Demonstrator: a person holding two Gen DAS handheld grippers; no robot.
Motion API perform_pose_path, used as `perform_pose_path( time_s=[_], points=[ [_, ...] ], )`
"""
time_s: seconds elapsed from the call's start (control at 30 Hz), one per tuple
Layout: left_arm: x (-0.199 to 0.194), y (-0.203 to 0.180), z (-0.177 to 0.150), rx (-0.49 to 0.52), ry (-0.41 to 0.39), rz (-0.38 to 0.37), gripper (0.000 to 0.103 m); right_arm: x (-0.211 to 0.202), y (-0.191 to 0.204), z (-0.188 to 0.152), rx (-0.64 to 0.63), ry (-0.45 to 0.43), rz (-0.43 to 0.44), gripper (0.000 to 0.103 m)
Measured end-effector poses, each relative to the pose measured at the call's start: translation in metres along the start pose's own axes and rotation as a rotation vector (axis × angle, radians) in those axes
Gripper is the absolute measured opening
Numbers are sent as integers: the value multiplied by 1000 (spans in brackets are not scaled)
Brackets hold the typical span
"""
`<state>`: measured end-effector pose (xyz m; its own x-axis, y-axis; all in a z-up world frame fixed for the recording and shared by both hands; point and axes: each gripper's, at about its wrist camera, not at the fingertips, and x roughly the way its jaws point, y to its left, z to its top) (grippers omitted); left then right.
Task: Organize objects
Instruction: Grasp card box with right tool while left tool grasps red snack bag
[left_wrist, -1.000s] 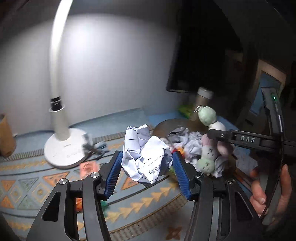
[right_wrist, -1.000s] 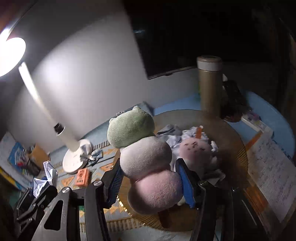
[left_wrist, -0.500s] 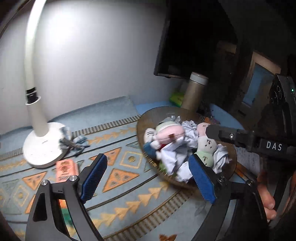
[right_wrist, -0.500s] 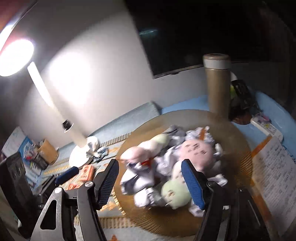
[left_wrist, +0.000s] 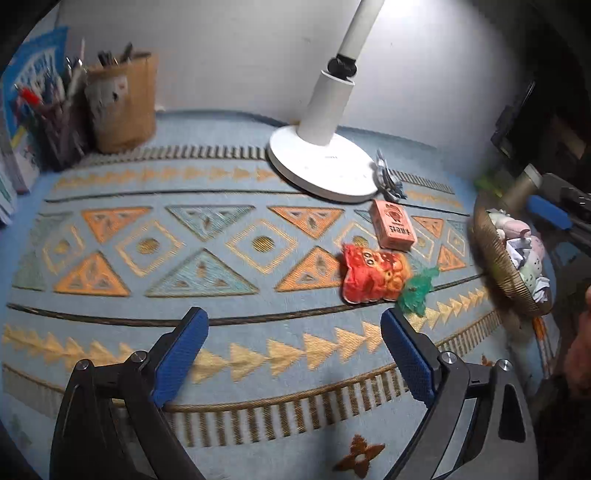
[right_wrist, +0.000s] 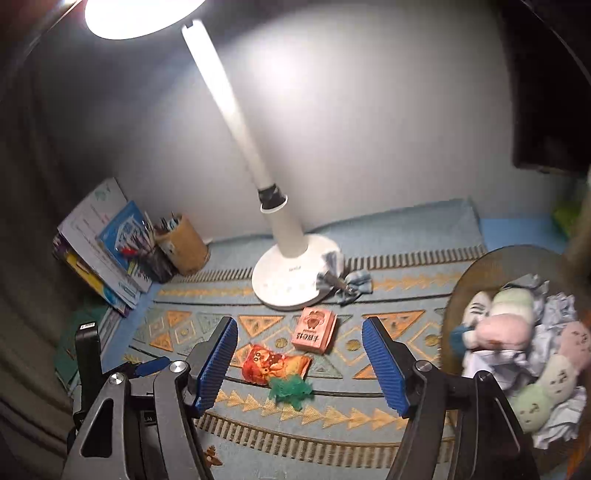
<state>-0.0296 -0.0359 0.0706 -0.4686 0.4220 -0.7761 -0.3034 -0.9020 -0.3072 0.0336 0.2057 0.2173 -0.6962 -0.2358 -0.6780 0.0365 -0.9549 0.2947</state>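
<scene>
My left gripper hangs open over the patterned blue mat, nothing between its blue pads. My right gripper is open too and holds nothing. A red-orange plush carrot with a green top lies on the mat just beyond and between the right pads. In the left wrist view the plush carrot lies ahead and to the right. A pink box rests behind it. At the right, the woven basket holds plush toys and crumpled paper.
A white desk lamp stands at the back of the mat with a blue checked bow against its base. Pen holders and books fill the back left corner. A tall flask stands behind the basket.
The left gripper let go of the crumpled paper and the right let go of the three-ball plush, and both now lie in the basket. Both grippers swung left toward the mat and lamp.
</scene>
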Motion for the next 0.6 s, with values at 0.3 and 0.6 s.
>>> perform_pose_path(
  time_s=[0.3, 0.6],
  points=[
    [59, -49, 26, 309, 49, -108, 93, 125, -28, -13, 60, 237, -70, 69],
    [80, -65, 38, 535, 112, -250, 89, 180, -8, -7, 20, 329, -197, 66]
  ],
)
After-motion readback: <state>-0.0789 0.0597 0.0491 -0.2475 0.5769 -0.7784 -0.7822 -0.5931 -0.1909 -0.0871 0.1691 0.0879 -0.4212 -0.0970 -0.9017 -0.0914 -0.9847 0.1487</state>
